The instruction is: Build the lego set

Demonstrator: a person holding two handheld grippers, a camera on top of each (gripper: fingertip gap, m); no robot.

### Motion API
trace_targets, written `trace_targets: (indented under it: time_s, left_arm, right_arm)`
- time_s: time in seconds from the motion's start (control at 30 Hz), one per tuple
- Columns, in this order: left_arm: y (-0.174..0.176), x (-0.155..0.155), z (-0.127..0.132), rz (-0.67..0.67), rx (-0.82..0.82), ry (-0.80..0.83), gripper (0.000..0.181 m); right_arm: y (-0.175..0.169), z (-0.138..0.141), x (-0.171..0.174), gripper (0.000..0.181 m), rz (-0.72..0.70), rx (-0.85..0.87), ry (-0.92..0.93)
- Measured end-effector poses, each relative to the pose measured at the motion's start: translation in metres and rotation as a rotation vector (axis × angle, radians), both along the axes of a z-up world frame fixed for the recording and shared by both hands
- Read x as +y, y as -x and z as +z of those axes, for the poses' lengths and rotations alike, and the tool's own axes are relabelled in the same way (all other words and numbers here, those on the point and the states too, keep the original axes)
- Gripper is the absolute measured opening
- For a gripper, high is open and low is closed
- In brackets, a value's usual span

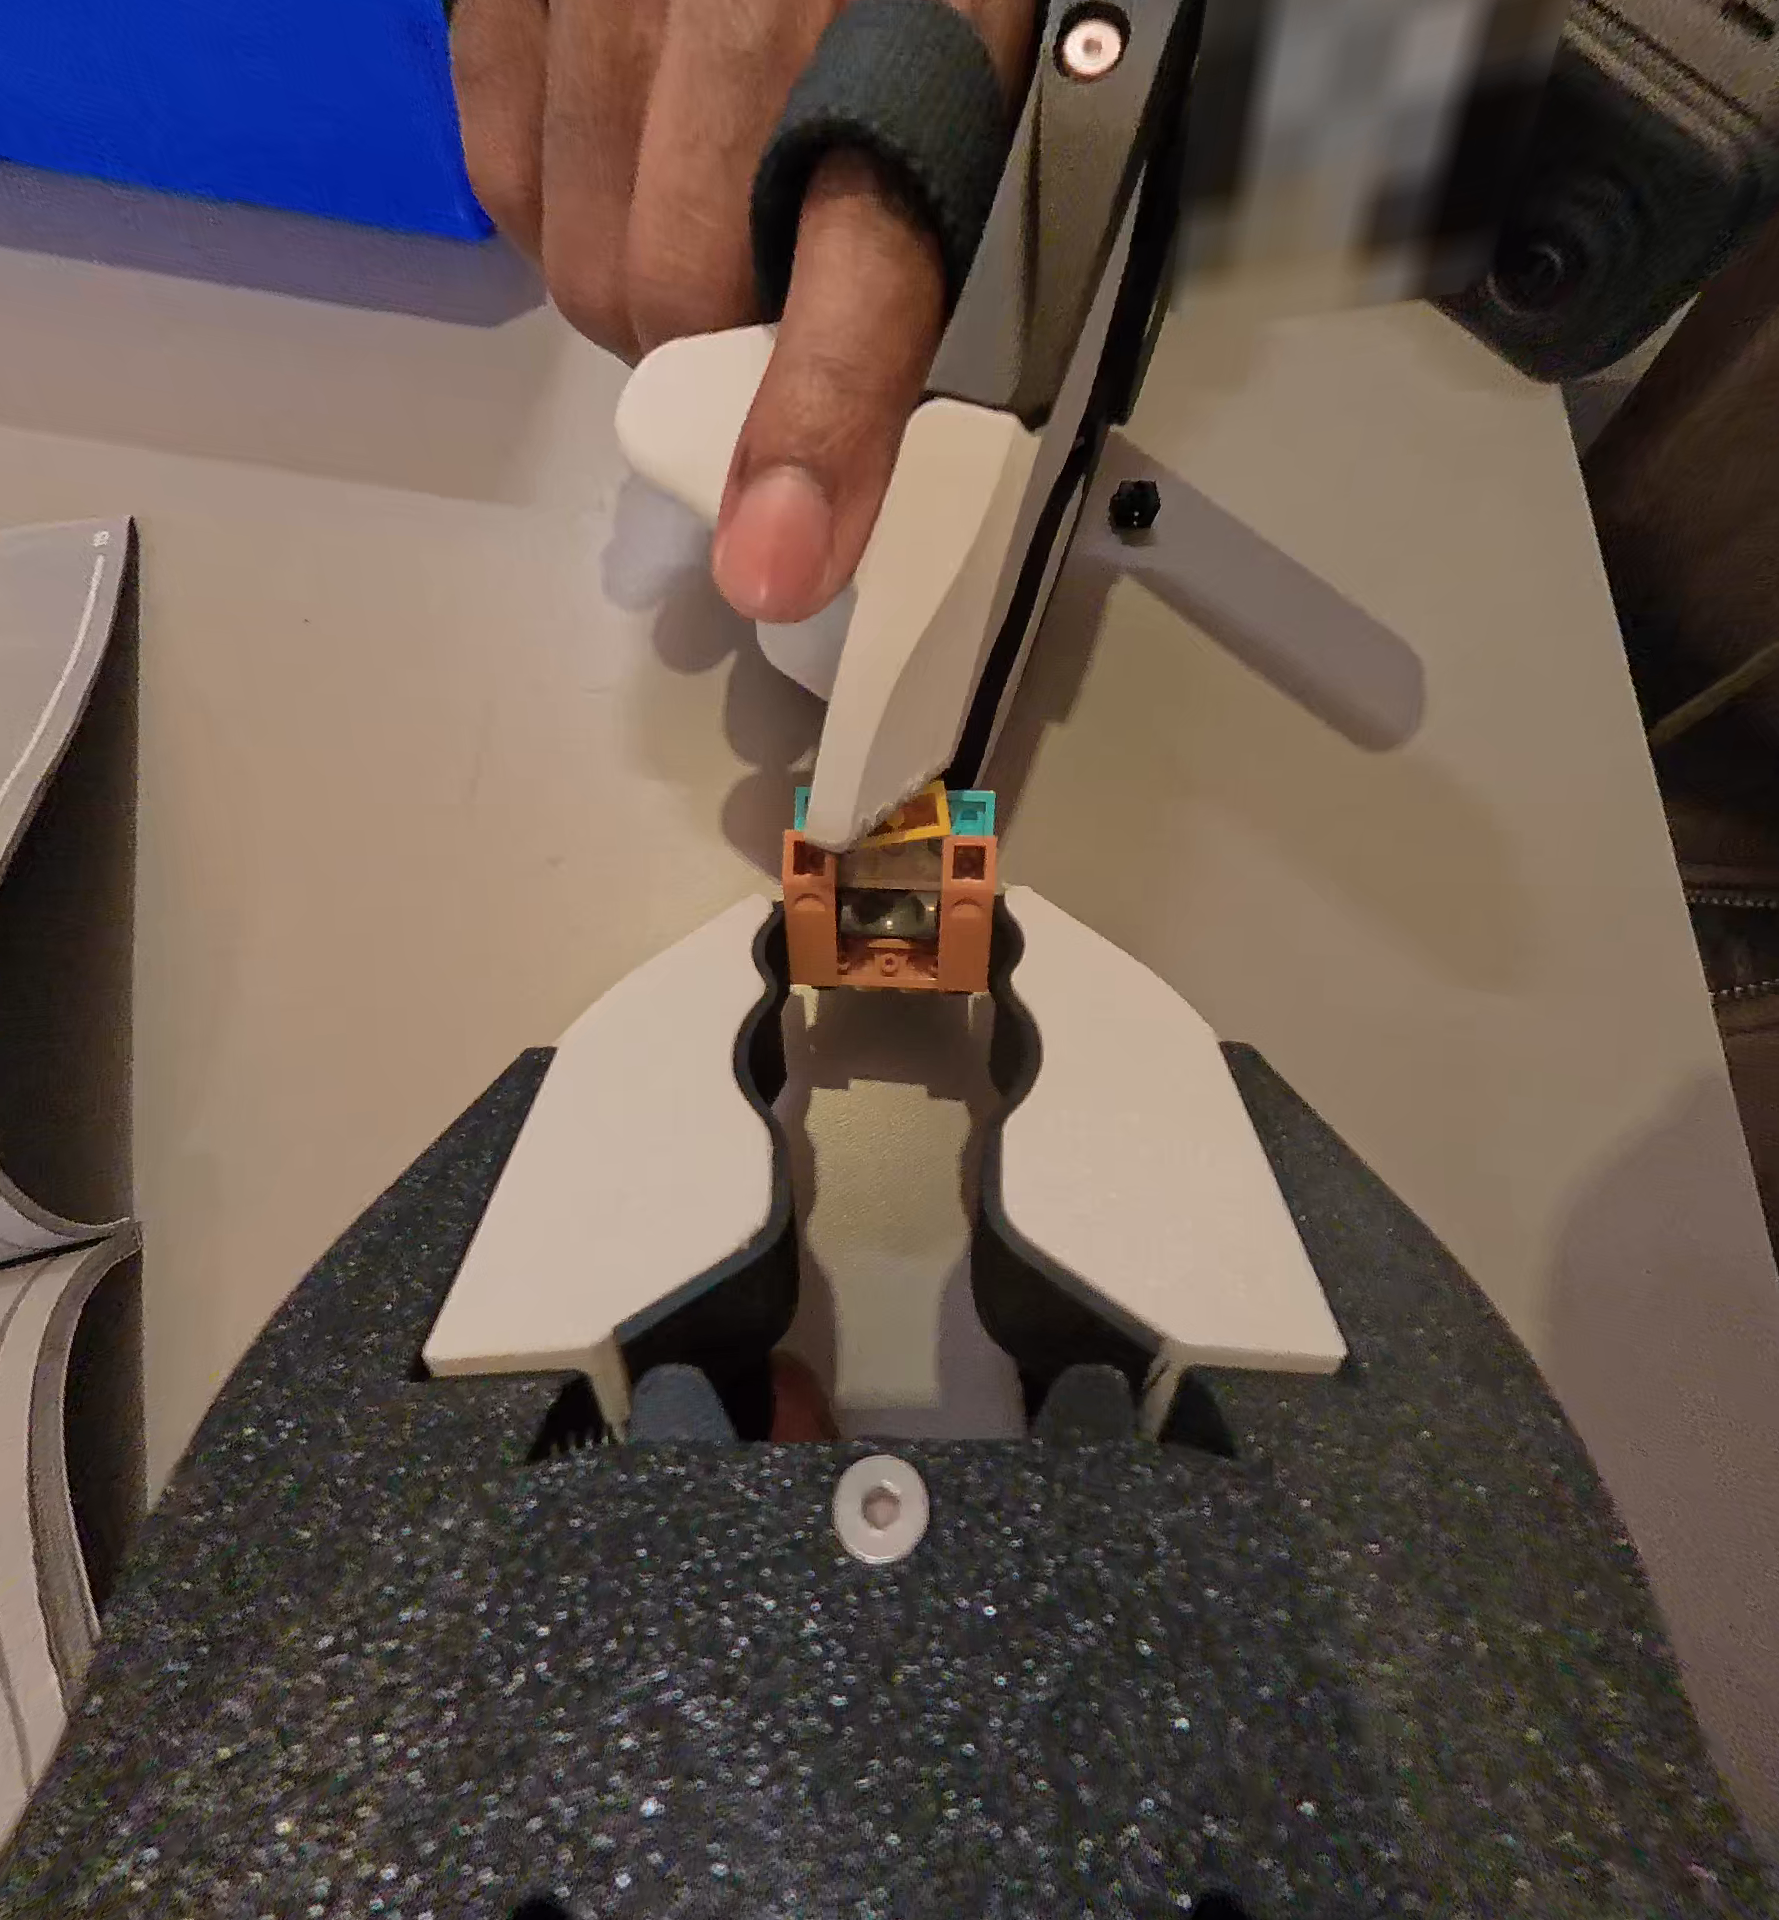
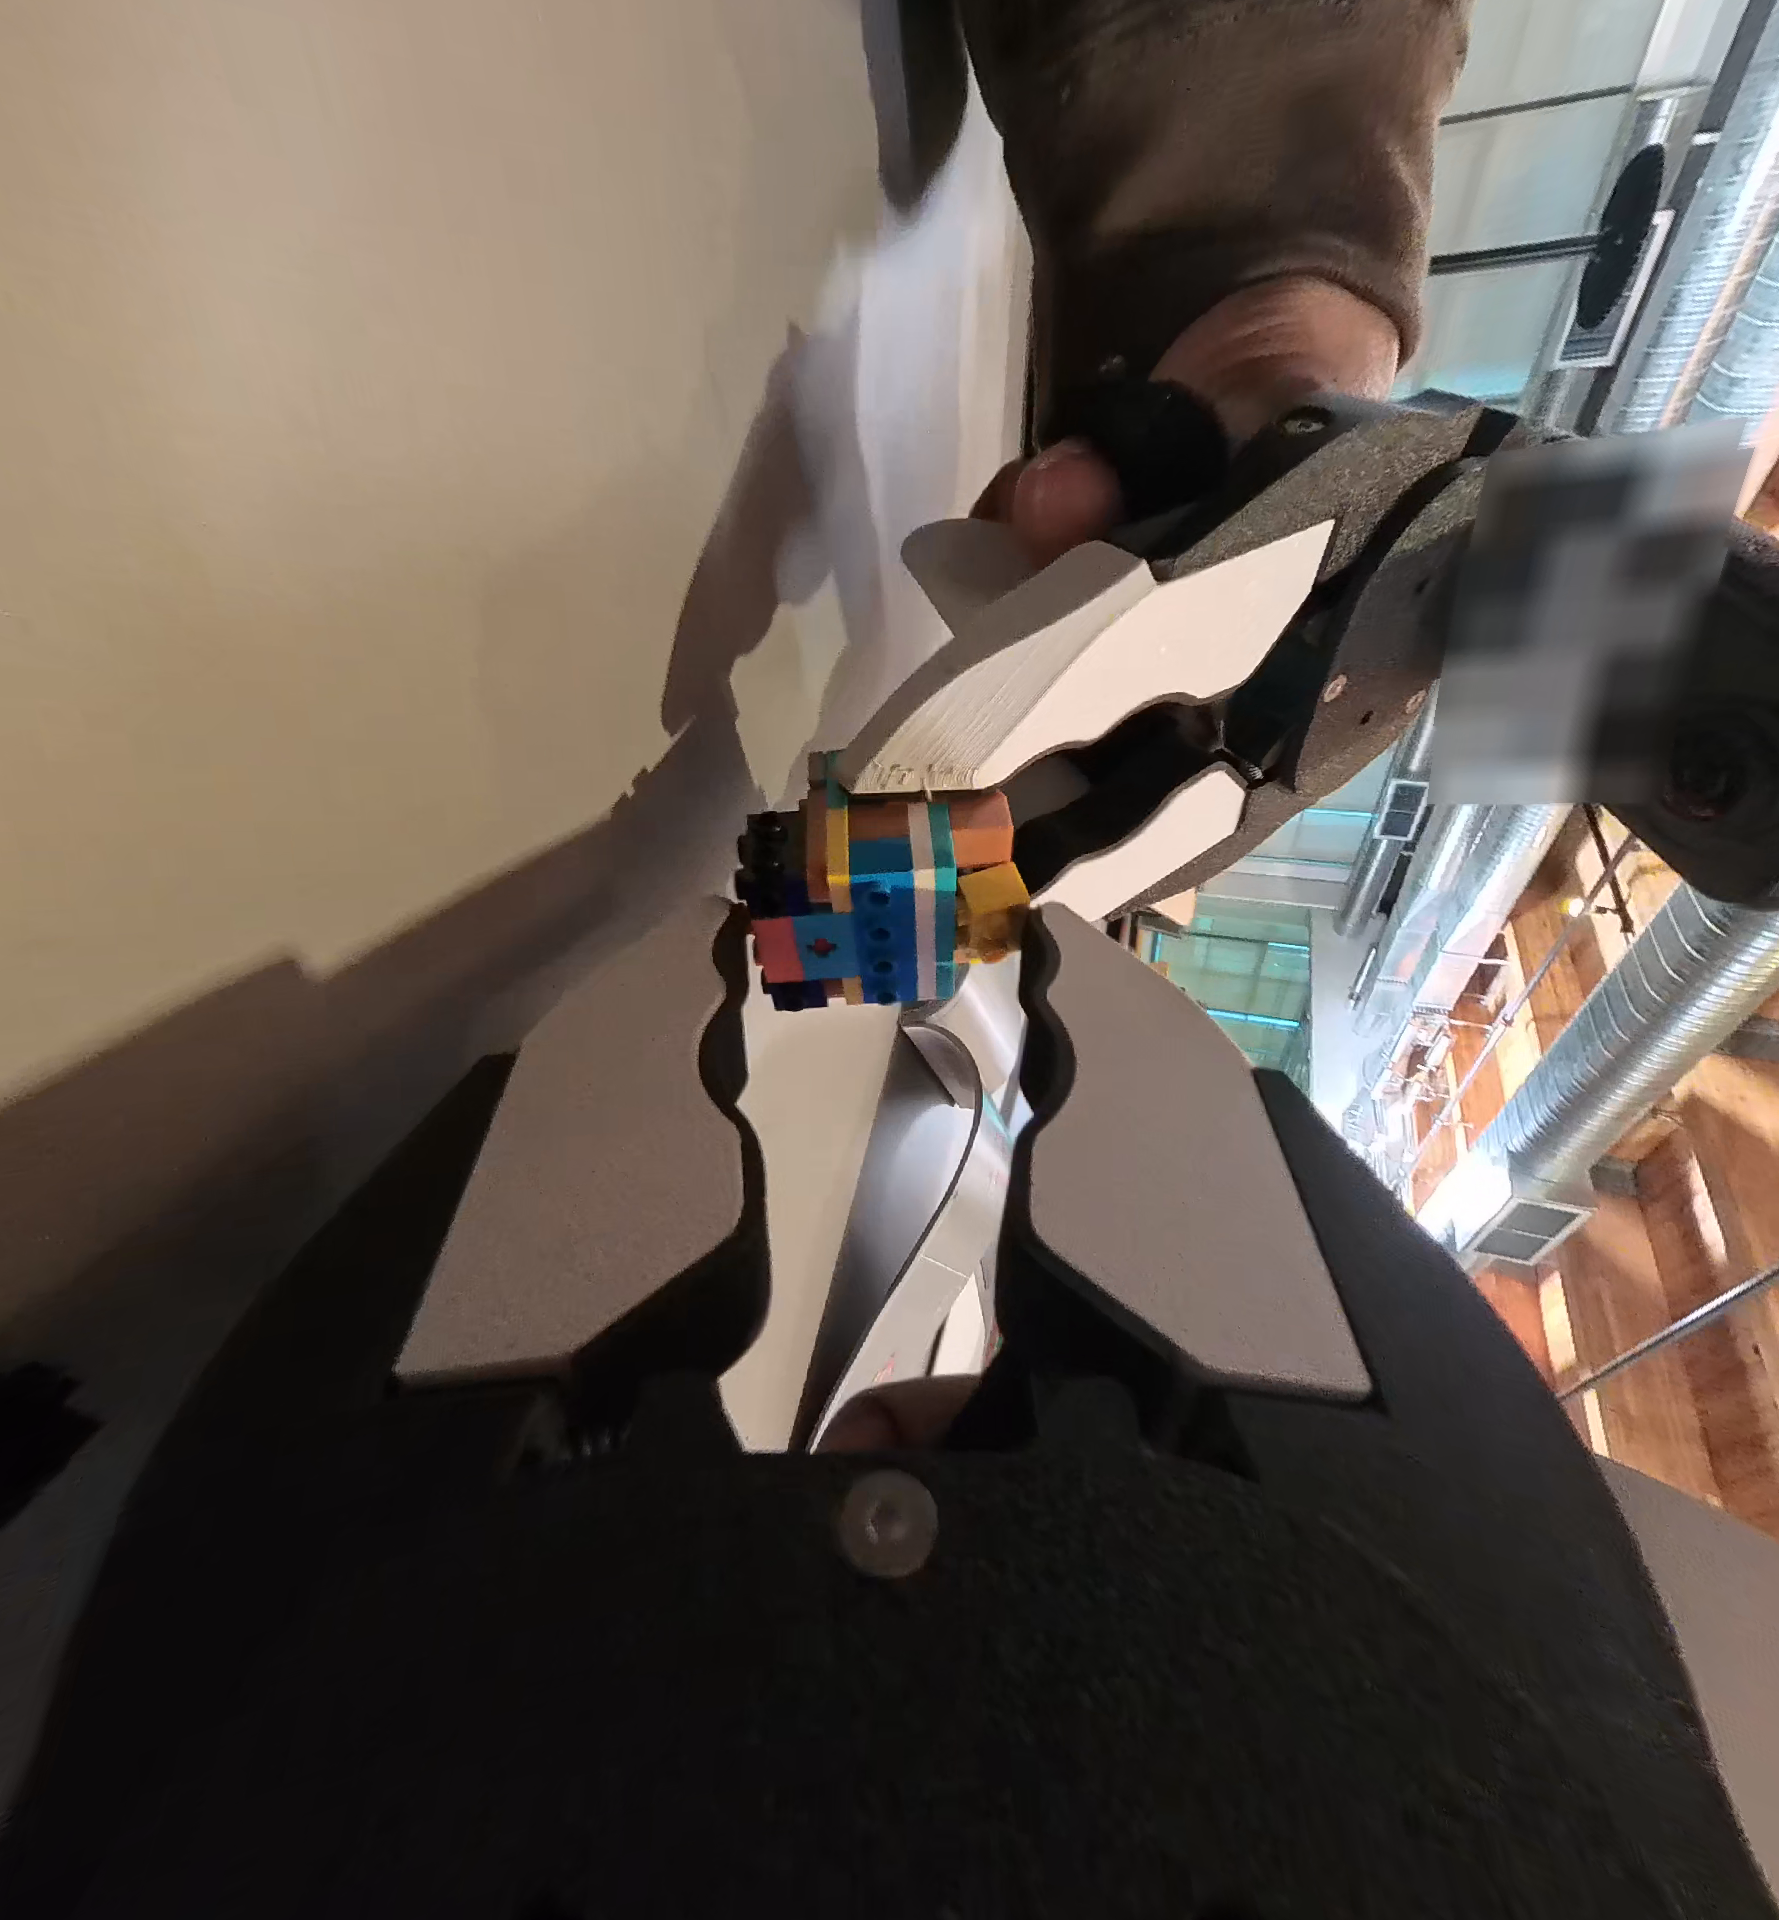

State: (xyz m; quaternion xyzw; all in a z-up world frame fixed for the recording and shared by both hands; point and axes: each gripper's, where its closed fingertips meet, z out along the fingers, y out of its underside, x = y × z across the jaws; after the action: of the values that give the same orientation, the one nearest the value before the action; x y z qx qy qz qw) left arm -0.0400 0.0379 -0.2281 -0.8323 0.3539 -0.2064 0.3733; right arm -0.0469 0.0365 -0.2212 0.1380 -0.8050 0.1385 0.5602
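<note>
Lego build is sitting pinched at the tips of the left gripper, whose two pale fingers are closing on its brown side walls and holding it clear of the pale table. Left of the build, an open booklet is lying on the table. Coming down onto the build from above and beyond, the right gripper is reaching with its fingers set around a small yellow piece on the build's top edge; its tips are straddling that end in the right wrist view, though whether they are pinching is unclear. The build's long axis is running between the two grippers, so the seating push will probably go along it, toward the left gripper.
</note>
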Motion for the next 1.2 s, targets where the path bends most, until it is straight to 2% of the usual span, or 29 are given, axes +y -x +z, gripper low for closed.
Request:
trace_targets:
  time_s: [1.0,1.2]
  left_arm:
    - [0.001,0.011,0.005,0.067,-0.168,0.011,0.036]
    - [-0.001,0.010,0.004,0.052,-0.159,0.011,0.037]
  right_arm:
    - [0.003,-0.001,0.014,0.047,-0.185,-0.004,0.049]
    - [0.002,-0.001,0.013,0.047,-0.173,-0.010,0.041]
